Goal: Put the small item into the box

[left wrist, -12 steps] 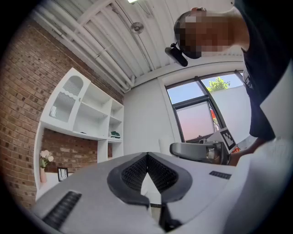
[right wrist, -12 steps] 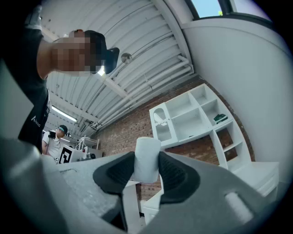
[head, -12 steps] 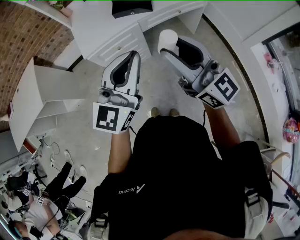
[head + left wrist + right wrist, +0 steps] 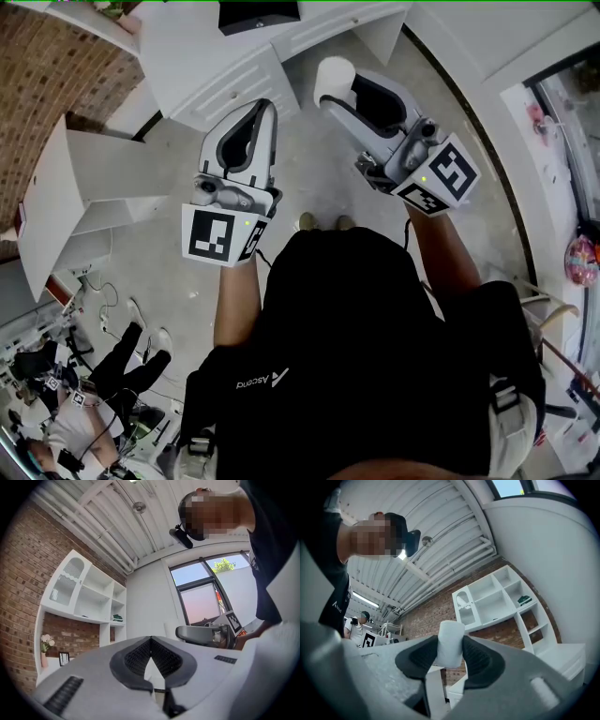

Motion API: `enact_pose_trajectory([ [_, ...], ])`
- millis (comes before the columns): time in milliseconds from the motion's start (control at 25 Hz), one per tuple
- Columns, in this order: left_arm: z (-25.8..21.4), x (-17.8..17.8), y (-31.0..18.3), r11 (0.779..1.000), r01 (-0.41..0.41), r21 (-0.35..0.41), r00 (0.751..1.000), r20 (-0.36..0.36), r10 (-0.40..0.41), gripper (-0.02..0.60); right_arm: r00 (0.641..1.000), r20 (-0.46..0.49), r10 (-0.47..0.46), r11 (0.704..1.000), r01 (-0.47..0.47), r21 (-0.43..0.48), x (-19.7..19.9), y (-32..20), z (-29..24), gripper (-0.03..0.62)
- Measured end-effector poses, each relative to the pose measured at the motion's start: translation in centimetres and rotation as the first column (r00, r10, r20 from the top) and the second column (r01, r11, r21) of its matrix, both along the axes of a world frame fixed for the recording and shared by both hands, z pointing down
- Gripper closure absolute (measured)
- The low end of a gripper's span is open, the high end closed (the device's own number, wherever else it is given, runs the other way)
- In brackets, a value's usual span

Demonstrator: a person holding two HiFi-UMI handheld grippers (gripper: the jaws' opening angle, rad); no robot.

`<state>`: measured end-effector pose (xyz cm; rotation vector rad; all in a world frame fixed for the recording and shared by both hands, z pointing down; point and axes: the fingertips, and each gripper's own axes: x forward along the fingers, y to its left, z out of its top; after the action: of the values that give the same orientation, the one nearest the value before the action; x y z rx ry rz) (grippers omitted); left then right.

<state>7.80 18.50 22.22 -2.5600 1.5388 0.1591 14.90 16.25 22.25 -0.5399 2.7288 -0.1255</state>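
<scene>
A small white cylinder-shaped item (image 4: 450,644) sits upright between the dark pads of my right gripper (image 4: 450,654), which is shut on it. From the head view the same white item (image 4: 335,82) shows at the far tip of the right gripper (image 4: 342,94), held up in front of the person's chest. My left gripper (image 4: 264,108) is raised beside it, jaw tips touching, nothing between them; its pads meet at a point (image 4: 150,640). A black box (image 4: 259,15) sits on the white counter at the top edge of the head view.
White cabinets with drawers (image 4: 234,84) stand ahead on the grey floor. A white shelf unit (image 4: 84,187) against a brick wall lies to the left. Another person (image 4: 84,394) sits at the lower left. Windows (image 4: 206,597) show on the right wall.
Both grippers have drifted very slightly; the black box has slid a little toward the top edge of the head view. The grip on the white item is unchanged.
</scene>
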Motion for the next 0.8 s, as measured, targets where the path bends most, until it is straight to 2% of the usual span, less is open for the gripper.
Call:
enact_pose_trajectory([
  [400, 0.1, 2.3, -0.6, 0.999, 0.047, 0.021, 0.999, 0.006, -0.047, 0.583, 1.0, 0.003, -0.019, 1.0, 0.019, 0.019, 3.0, -1.1, -0.2, 0.427],
  [800, -0.1, 1.2, -3.5, 0.997, 0.059, 0.041, 0.998, -0.005, -0.059, 0.583, 0.999, -0.032, -0.019, 0.999, 0.02, 0.027, 2.0, -3.8, 0.1, 0.427],
])
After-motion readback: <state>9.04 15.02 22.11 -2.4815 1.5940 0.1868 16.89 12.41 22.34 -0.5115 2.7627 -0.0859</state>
